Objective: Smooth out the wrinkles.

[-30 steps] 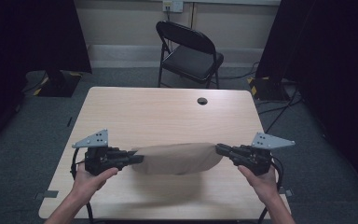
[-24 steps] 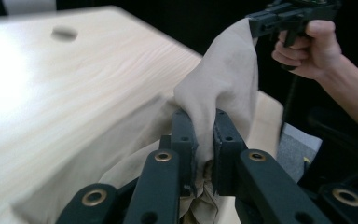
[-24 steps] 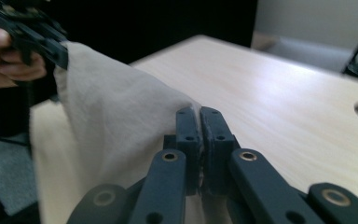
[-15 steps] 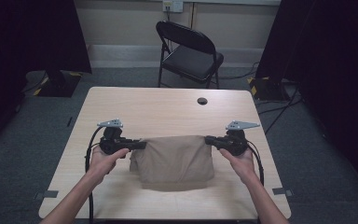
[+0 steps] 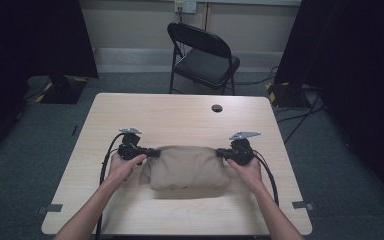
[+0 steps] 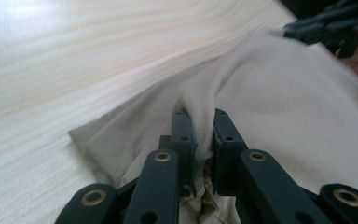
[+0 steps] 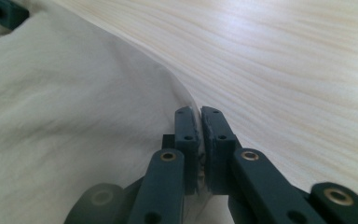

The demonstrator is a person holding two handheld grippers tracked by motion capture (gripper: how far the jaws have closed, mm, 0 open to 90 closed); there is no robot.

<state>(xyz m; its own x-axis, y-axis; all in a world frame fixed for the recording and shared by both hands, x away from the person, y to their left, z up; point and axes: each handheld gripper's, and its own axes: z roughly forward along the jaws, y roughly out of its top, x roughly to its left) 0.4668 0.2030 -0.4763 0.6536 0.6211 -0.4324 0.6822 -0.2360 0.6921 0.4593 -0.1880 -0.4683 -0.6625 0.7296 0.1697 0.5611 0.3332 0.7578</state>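
While I watched from the high view, my left hand [image 5: 121,166] sat on the table [image 5: 170,110] near its left side, holding the left gripper [image 5: 152,152] level and pointed inward at the cloth [image 5: 187,167]. Its jaws were pinching a bunched fold at the cloth's left upper corner; in the left gripper view that fold [image 6: 204,121] was squeezed between the two black jaws, with a flat flap of fabric spread on the wood to the side. The cloth, beige and folded into a thick pad, lay on the near half of the table between the two grippers, its body resting on the wood. On its right upper corner the right gripper [image 5: 220,152] was pressed nearly together on a thin edge; in the right gripper view only that edge [image 7: 199,116] stood between the jaws. My right hand [image 5: 247,169] held it level, pointing inward. Beyond, a small dark hole [image 5: 217,108] marked the tabletop, and a black chair [image 5: 202,52] stood behind the table.
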